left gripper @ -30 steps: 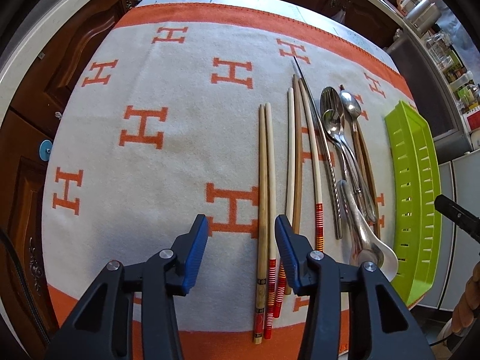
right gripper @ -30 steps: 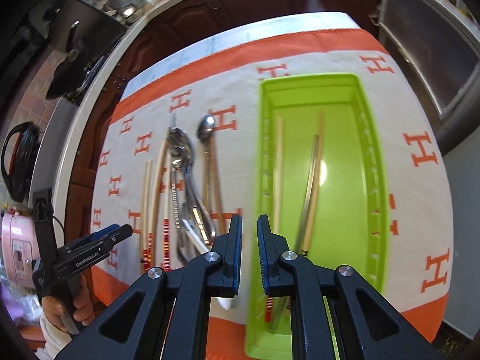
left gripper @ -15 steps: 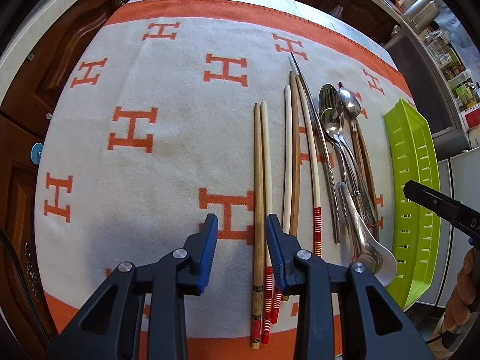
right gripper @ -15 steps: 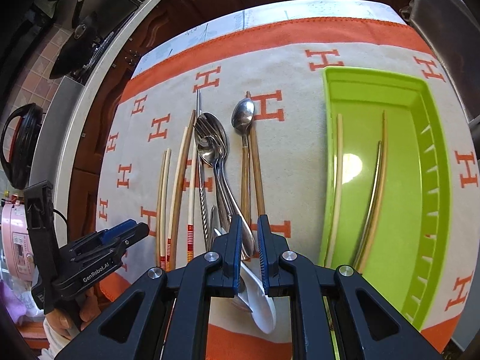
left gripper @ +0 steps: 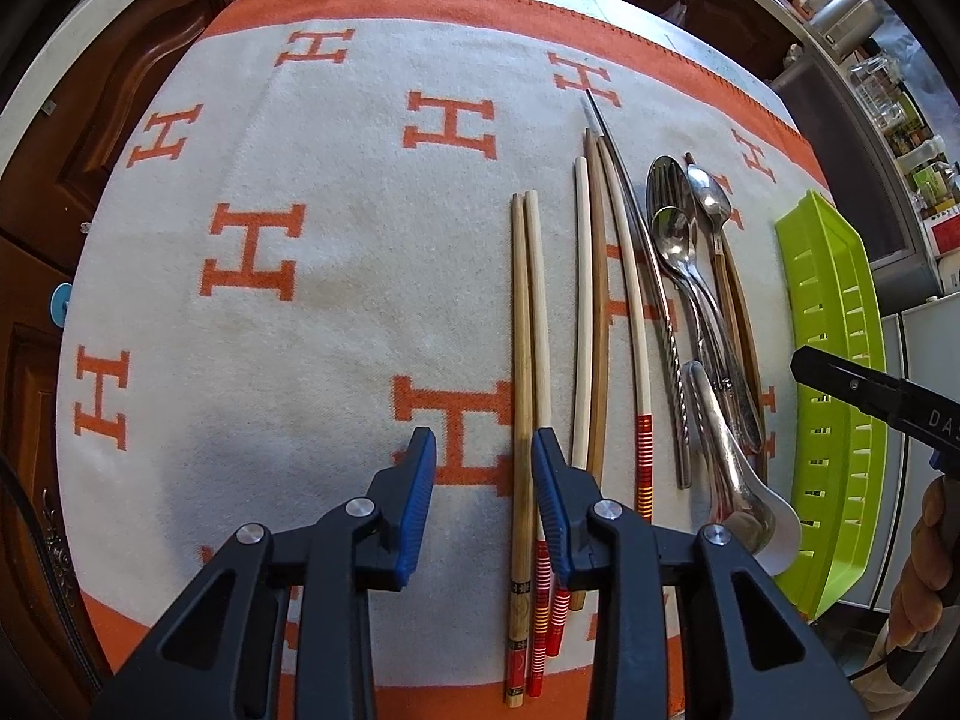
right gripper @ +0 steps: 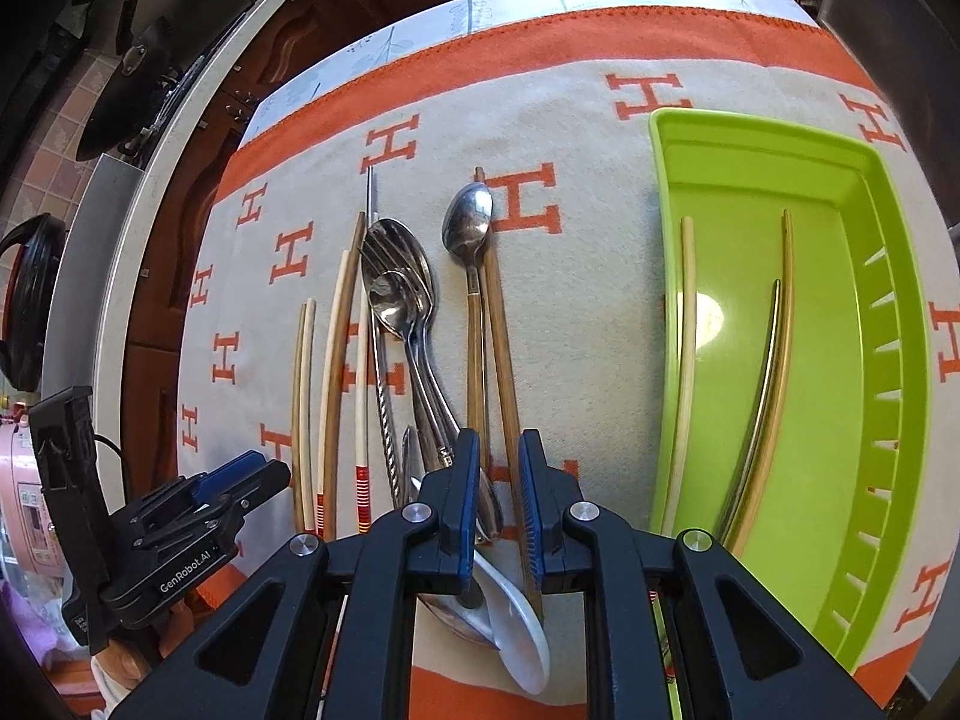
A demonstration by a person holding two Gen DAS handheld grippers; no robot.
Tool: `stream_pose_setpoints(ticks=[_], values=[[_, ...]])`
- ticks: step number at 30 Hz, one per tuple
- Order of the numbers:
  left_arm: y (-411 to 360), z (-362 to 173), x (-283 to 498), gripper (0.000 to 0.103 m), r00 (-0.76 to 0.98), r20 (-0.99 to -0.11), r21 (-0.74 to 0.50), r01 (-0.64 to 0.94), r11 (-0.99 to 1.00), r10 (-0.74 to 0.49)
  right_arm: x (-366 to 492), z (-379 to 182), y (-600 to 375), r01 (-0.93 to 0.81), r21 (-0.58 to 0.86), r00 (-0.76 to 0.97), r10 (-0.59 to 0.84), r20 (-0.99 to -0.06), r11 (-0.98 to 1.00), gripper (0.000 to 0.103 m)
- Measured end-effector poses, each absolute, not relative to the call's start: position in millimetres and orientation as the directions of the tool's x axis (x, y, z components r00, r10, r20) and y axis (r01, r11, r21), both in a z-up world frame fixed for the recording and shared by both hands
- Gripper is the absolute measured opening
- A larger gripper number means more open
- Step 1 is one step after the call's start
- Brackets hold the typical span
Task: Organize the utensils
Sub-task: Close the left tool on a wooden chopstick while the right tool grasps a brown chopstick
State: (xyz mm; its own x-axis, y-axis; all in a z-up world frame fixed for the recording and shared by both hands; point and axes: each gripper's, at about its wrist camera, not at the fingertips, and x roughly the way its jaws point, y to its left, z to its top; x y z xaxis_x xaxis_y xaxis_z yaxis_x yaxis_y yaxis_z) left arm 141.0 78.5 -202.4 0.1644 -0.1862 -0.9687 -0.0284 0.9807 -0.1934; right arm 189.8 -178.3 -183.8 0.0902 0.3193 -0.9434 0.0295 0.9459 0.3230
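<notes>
Utensils laid in a row on the orange-and-cream cloth [left gripper: 336, 324] covering the counter: chopsticks [left gripper: 528, 324] at left, then spoons and a fork [right gripper: 408, 300], white ceramic spoon [right gripper: 522, 636] nearest. Three more chopsticks inside green tray [right gripper: 900, 312] at right. Left tongs [left gripper: 483, 498] apart, straddling a brown chopstick, pads not pressing it. Right tongs [right gripper: 499, 492] opening, narrow gap, poised over the spoon handles and brown chopstick; contact not discernible.
</notes>
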Motion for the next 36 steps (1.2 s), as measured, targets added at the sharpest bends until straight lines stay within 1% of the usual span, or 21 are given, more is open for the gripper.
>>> stream_pose_setpoints(ticks=[5, 14, 17, 21, 26, 29, 35, 36], values=[[80.0, -204.9, 141.2, 0.031, 0.162, -0.969, -0.196, -0.031, 0.980, -0.188, 193.7, -189.6, -179.0, 0.045, 0.320, 0.087, 0.316, -0.945, 0.946, 0.017], [77.7, -208.1, 142.5, 0.031, 0.164, -0.970, -0.187, -0.020, 0.982, -0.181, 202.0, -202.3, -171.3, 0.038, 0.304, 0.078, 0.301, -0.951, 0.952, 0.017], [73.5, -208.8, 143.2, 0.031, 0.167, -0.971, -0.175, -0.012, 0.985, -0.171, 203.0, -206.9, -166.3, 0.024, 0.275, 0.078, 0.272, -0.959, 0.961, 0.017], [62.9, -209.7, 143.2, 0.031, 0.178, -0.975, -0.134, 0.010, 0.991, -0.134, 205.3, -208.8, -159.0, -0.004, 0.216, 0.095, 0.216, -0.972, 0.976, 0.017], [43.8, -210.7, 142.3, 0.031, 0.192, -0.980, -0.046, 0.046, 0.998, -0.054, 207.4, -211.4, -146.0, -0.055, 0.134, 0.108, 0.139, -0.984, 0.989, 0.017], [32.2, -211.2, 141.2, 0.032, 0.201, -0.980, 0.000, 0.069, 0.998, -0.014, 205.2, -212.5, -138.1, -0.092, 0.109, 0.111, 0.119, -0.987, 0.990, 0.017], [22.8, -210.0, 142.2, 0.033, 0.202, -0.979, 0.006, 0.066, 0.998, -0.007, 205.4, -216.4, -125.3, -0.134, 0.074, 0.125, 0.091, -0.988, 0.988, 0.017], [20.6, -209.9, 141.4, 0.033, 0.204, -0.979, 0.006, 0.065, 0.998, -0.008, 205.2, -216.5, -124.6, -0.135, 0.073, 0.127, 0.091, -0.988, 0.988, 0.016]])
